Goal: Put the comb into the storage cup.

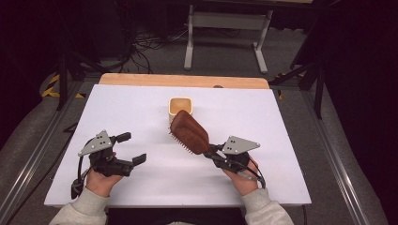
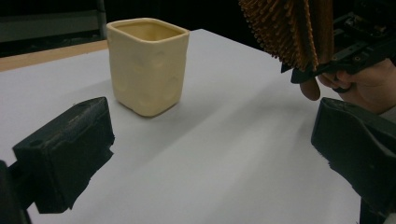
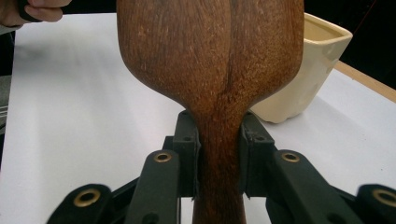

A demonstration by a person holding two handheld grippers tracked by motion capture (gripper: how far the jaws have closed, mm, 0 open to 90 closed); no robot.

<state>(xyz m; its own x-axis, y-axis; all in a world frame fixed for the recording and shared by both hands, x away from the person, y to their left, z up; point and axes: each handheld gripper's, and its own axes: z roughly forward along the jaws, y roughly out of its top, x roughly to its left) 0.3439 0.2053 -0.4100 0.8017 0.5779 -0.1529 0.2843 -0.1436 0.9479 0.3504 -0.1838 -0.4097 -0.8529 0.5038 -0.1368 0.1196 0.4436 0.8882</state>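
The right gripper (image 1: pixel 210 151) squeezes the handle of a brown wooden hairbrush (image 1: pixel 189 131) and holds it up in the air, just in front of a small yellow cup (image 1: pixel 180 109) on the white counter (image 1: pixel 141 117). The left gripper (image 1: pixel 132 148) holds nothing, and its jaws are wide apart.

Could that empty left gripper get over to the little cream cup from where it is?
Probably yes. The left gripper has its jaws open with nothing between them, and bare table lies between it and the cup. The hairbrush hangs off to the side.
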